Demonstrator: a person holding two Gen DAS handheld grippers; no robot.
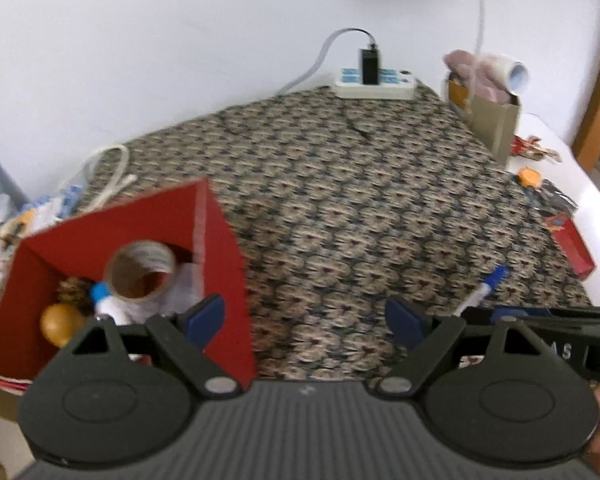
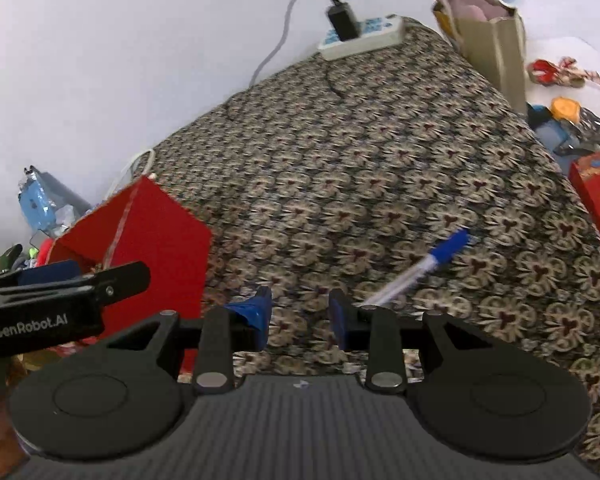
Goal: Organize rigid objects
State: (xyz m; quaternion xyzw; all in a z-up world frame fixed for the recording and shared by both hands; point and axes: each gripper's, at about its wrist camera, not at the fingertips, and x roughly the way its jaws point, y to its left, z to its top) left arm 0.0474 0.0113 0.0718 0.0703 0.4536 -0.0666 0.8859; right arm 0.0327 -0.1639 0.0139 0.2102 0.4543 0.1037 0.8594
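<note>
A patterned brown cloth [image 1: 360, 208] covers the surface. At its far edge, against a white wall [image 1: 140, 60], lies a white power strip [image 1: 374, 86] with a black adapter [image 1: 369, 65] plugged in (a grey cable [image 1: 320, 60] curves away left). Far right, a tan paper bag [image 1: 494, 122] stands upright with pink fabric [image 1: 466, 66] poking out.

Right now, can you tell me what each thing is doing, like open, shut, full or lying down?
Left hand-held gripper: open, holding nothing.
Right hand-held gripper: open, holding nothing.
Red cardboard box: open on top, things inside.
Brown cardboard tape roll: inside the box.
Blue-capped clear plastic pen: capped, lying flat on the patterned cloth.
White power strip: black charger plugged in.
</note>
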